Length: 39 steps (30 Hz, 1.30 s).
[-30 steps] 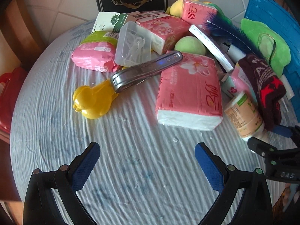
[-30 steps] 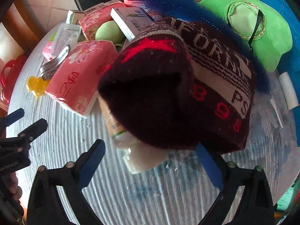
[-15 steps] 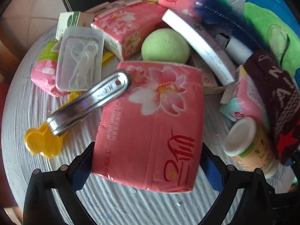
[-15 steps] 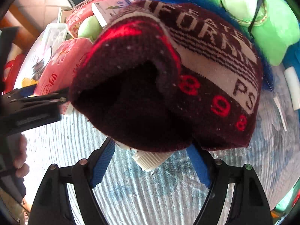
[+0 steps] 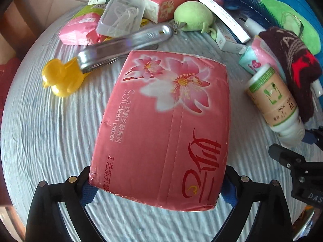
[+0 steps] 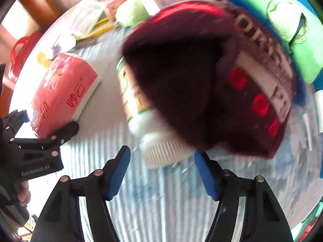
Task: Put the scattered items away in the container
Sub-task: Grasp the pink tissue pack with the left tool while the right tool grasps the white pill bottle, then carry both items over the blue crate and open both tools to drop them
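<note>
Lying flat: pink tissue pack (image 5: 161,131), lily print, red script, glossy wrap.

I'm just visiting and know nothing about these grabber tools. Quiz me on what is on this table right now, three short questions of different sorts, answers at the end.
1. True or false: the left gripper has the big pink tissue pack between its fingers.
2. Which object lies partly under the dark knit hat?
A. the yellow duck toy
B. the bottle with a ribbed white cap
C. the clear plastic box
3. Fill in: the fuzzy round toy beyond the silver metal tool is ____ in colour.

Key: 1 true; 2 B; 3 green.
</note>
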Tool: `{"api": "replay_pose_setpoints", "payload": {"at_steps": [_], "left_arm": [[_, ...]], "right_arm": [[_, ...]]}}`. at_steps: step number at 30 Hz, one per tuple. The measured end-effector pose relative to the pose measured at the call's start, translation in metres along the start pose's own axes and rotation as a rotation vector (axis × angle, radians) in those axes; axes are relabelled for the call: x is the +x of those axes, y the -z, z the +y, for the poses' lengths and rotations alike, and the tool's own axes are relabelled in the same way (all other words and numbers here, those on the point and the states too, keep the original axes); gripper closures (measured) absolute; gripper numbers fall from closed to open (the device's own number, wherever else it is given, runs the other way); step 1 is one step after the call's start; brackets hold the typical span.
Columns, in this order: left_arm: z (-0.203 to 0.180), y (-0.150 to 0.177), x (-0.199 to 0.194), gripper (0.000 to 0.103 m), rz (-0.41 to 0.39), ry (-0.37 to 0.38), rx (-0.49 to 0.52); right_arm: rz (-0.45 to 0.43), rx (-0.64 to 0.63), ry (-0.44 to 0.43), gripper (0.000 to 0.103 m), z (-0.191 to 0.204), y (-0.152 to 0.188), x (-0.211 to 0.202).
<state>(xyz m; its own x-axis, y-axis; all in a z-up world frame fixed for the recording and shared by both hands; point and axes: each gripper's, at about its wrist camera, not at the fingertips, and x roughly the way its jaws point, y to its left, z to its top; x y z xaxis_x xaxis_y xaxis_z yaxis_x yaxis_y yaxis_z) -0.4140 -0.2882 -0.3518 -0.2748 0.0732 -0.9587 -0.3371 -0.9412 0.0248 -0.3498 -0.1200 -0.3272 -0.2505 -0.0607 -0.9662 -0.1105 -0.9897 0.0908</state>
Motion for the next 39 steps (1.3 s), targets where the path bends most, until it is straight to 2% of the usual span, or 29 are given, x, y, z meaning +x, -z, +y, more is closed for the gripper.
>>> {"api": "replay_pose_setpoints", "payload": {"at_steps": [1,3,5,7,13,16,20,24,25,26,28,30,31,35,39], "left_arm": [[0.003,0.002,-0.001,0.0,0.001,0.01,-0.014],[0.003,0.004,-0.003,0.0,-0.009,0.006,-0.012],[0.005,0.004,-0.005,0.0,-0.015,0.01,-0.015],[0.005,0.004,-0.007,0.0,-0.021,0.011,-0.011],[0.008,0.003,-0.014,0.0,-0.033,0.013,-0.005],[0.008,-0.001,-0.019,0.001,-0.019,-0.014,0.006],[0.008,-0.002,-0.034,0.001,-0.075,-0.08,0.046],[0.013,-0.007,-0.03,0.004,-0.065,-0.069,0.025],[0.015,-0.008,-0.031,0.004,-0.069,-0.063,0.016],[0.016,-0.009,-0.032,0.004,-0.071,-0.057,0.011],[0.017,-0.009,-0.034,0.005,-0.082,-0.055,0.01],[0.017,-0.011,-0.038,0.009,-0.085,-0.058,0.005],[0.018,-0.011,-0.042,0.009,-0.09,-0.06,0.0],[0.023,-0.008,-0.064,0.012,-0.125,-0.077,-0.019],[0.028,-0.004,-0.095,0.013,-0.182,-0.088,-0.034]], "right_arm": [[-0.006,-0.011,0.008,0.036,0.004,0.002,0.0],[-0.012,-0.007,-0.008,0.024,0.008,0.004,0.0],[-0.023,0.027,-0.049,0.004,0.007,0.004,0.001],[-0.027,0.035,-0.048,0.0,0.011,0.006,0.001],[-0.034,0.008,-0.01,0.0,0.027,0.015,-0.002],[-0.055,0.004,-0.009,0.004,0.034,0.017,-0.014],[-0.128,-0.029,0.009,0.004,0.051,0.014,-0.035],[-0.076,-0.053,-0.033,0.006,0.065,0.009,-0.02],[-0.064,-0.047,-0.049,0.02,0.066,0.01,-0.016],[-0.062,-0.043,-0.038,0.028,0.068,0.011,-0.015],[-0.082,-0.044,0.004,0.036,0.074,0.014,-0.016],[-0.09,-0.037,0.02,0.048,0.077,0.016,-0.017],[-0.092,-0.032,0.019,0.052,0.079,0.017,-0.019],[-0.09,-0.037,-0.006,0.052,0.093,0.026,-0.026],[-0.136,-0.044,-0.034,0.052,0.108,0.036,-0.048]]}}
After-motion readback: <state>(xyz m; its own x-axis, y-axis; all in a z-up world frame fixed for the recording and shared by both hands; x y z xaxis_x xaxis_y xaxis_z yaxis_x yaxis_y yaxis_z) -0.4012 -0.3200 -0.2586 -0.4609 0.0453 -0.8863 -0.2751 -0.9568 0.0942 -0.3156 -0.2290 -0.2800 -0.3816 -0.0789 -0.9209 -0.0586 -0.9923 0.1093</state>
